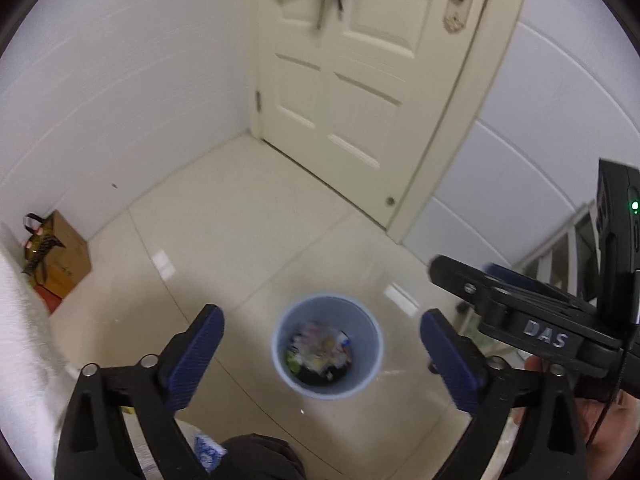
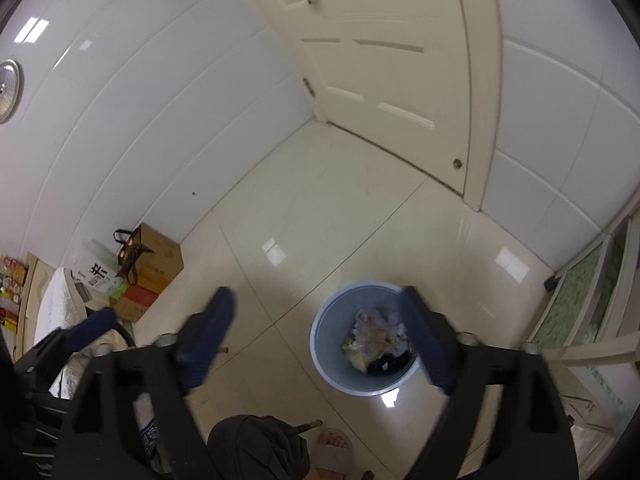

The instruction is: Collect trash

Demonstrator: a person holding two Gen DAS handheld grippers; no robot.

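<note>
While both my claws gape wide and empty, the blue bin (image 1: 327, 346) of trash (image 1: 320, 350) sits below between the left gripper (image 1: 322, 354) fingers and under the right gripper (image 2: 324, 336).

Bin (image 1: 327, 346) stands on floor (image 1: 248, 216), trash (image 1: 320, 350) inside it. Door (image 1: 352, 80) far behind bin, in the corner. Cardboard box (image 1: 68, 260) far left against wall (image 1: 120, 100). Person's sandalled foot (image 2: 332, 450) near, just before bin.

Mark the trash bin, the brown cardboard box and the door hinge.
trash bin (image 1: 280, 360): left wrist view, left inner wall.
brown cardboard box (image 2: 164, 258): right wrist view, its front face.
door hinge (image 1: 258, 101): left wrist view, the hinge's middle.
</note>
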